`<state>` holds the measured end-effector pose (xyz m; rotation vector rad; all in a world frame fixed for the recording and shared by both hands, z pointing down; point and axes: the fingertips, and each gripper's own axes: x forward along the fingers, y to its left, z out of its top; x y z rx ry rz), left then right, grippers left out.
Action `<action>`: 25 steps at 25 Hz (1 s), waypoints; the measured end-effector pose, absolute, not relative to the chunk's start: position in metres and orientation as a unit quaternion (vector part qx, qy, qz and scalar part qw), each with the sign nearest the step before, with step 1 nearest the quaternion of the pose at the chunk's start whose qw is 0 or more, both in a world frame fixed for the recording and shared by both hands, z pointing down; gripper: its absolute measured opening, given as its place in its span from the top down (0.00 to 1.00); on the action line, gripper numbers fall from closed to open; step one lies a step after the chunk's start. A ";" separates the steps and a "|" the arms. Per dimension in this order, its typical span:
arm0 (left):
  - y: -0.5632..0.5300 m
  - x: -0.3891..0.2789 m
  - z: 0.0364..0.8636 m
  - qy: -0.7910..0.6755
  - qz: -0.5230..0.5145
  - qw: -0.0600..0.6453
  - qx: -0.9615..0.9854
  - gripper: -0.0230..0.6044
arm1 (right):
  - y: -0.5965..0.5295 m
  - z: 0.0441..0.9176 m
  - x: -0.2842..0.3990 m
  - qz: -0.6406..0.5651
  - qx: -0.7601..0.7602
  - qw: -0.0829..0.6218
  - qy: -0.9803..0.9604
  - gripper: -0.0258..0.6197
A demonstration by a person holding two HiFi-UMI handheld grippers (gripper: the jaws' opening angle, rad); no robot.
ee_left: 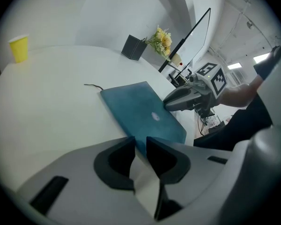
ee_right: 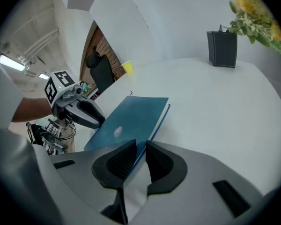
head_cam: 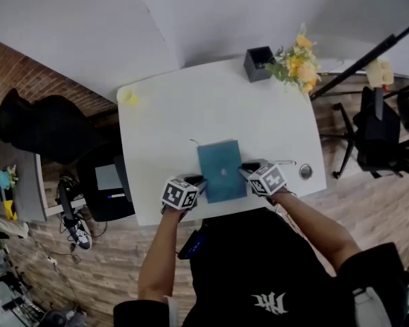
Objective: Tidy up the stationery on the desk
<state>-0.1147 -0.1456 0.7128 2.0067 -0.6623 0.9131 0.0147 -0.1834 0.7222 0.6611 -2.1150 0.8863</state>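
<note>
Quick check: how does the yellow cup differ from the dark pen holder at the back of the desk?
The yellow cup is round; the dark pen holder is square-sided. The cup stands alone at the far left corner; the holder stands far right, beside the yellow flowers. Both are upright on the white desk.

In the head view the left forearm [head_cam: 157, 251] and right forearm [head_cam: 313, 220] reach up from 6 o'clock. The left grey two-jaw gripper [head_cam: 200, 180] points toward 2 o'clock and the right grey two-jaw gripper [head_cam: 244, 169] toward 10 o'clock, both pitched downward. Each one's jaws stand narrowly apart, apparently pinching an edge of the teal flat notebook [head_cam: 221, 170].
</note>
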 end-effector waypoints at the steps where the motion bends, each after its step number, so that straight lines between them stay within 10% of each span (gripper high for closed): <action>1: -0.142 -0.113 0.713 -0.264 0.361 0.408 0.796 0.84 | -0.181 0.722 0.016 0.343 0.255 0.369 -0.826 0.83; 25: -0.153 -0.087 0.666 -0.305 0.335 0.334 0.827 0.80 | -0.198 0.667 0.042 0.234 0.241 0.299 -0.893 0.83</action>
